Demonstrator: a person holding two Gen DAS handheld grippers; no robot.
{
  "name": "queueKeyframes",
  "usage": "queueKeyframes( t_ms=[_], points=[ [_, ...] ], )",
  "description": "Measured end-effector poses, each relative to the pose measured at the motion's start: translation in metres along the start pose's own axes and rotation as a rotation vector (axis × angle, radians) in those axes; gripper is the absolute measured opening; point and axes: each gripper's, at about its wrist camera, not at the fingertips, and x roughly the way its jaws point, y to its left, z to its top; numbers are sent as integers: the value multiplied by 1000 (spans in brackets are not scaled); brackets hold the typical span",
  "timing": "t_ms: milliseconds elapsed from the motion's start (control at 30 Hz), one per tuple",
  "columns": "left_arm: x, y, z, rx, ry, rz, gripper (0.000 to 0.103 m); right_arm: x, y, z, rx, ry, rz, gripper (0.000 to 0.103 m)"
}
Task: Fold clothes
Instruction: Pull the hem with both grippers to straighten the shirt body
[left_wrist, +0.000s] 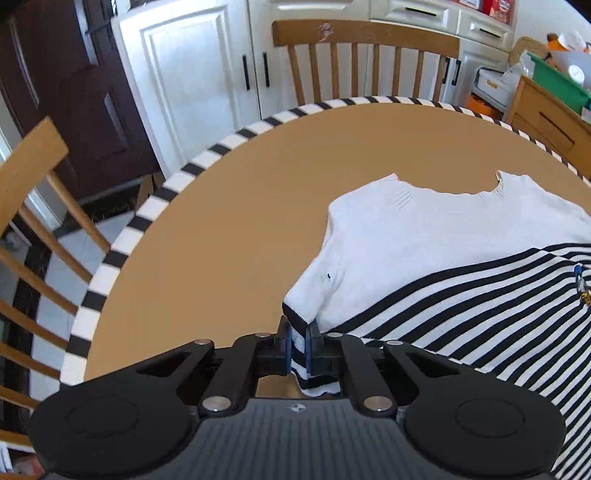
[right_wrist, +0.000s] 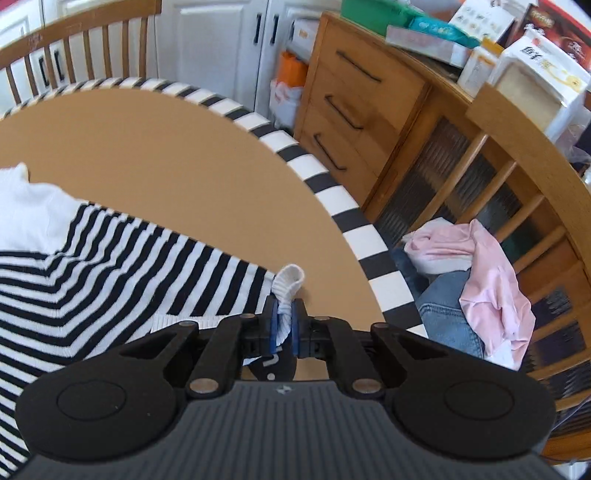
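Note:
A knit sweater (left_wrist: 436, 243), white at the top and black-and-white striped below, lies on the round tan table (left_wrist: 229, 206). My left gripper (left_wrist: 298, 345) is shut on the striped cuff of its left sleeve near the table's front. In the right wrist view the sweater (right_wrist: 122, 266) spreads to the left. My right gripper (right_wrist: 284, 325) is shut on a white ribbed edge of the sweater (right_wrist: 290, 282), which curls up between the pads, close to the table's right rim (right_wrist: 332, 181).
Wooden chairs stand behind the table (left_wrist: 365, 40) and at the left (left_wrist: 33, 206). A wooden chair at the right holds pink clothes (right_wrist: 491, 273) and jeans (right_wrist: 447, 310). A wooden drawer unit (right_wrist: 358, 99) with boxes on top stands beyond.

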Motion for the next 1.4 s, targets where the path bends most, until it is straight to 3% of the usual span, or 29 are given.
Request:
queueKeyframes(
  t_ms=[33, 100, 200, 333, 400, 500, 567, 633, 700, 767, 800, 900, 1033, 1100, 1267, 1333, 1367, 1400],
  points=[
    [-2, 6, 0, -24, 3, -15, 17, -1, -2, 1, 5, 7, 8, 13],
    [-12, 19, -2, -66, -3, -46, 22, -11, -6, 4, 14, 0, -4, 34],
    [-33, 40, -8, -72, -33, -87, 32, -39, -3, 7, -44, -92, -67, 35],
    [-37, 42, -20, 134, -82, -39, 34, -83, 30, 13, -85, -204, 128, 32],
    [-30, 32, -24, 245, -94, -54, 34, -102, 74, 9, -152, -213, 317, 33],
    [-10, 18, -24, 401, -83, -84, 34, -121, 156, -9, -326, -182, 523, 33],
    [-3, 11, -24, 480, -113, -90, 35, -127, 206, -27, -457, -163, 604, 33],
    [1, 11, -19, 489, -100, -119, 34, -130, 244, -42, -541, -152, 647, 33],
    [3, 10, -14, 497, -86, -156, 26, -130, 276, -56, -606, -144, 673, 33],
    [4, 4, -14, 554, -80, -177, 10, -130, 302, -66, -632, -132, 713, 32],
    [6, 1, -15, 566, -79, -191, 9, -131, 313, -69, -633, -133, 728, 33],
    [2, -4, -15, 559, -95, -212, 5, -138, 340, -77, -654, -162, 749, 35],
    [-13, -6, -2, 509, -50, -255, 5, -144, 371, -84, -667, -168, 780, 35],
    [-23, -5, 10, 452, -17, -308, 5, -146, 384, -87, -679, -204, 766, 35],
    [-34, -4, 38, 277, -41, -465, 5, -140, 413, -86, -668, -267, 704, 36],
    [-33, -7, 44, 247, -45, -494, 5, -131, 417, -77, -609, -261, 679, 30],
    [-33, -10, 46, 247, -47, -496, 5, -126, 415, -72, -569, -248, 673, 7],
    [-33, -11, 46, 255, -47, -494, 6, -122, 410, -66, -520, -226, 676, 5]
  ],
)
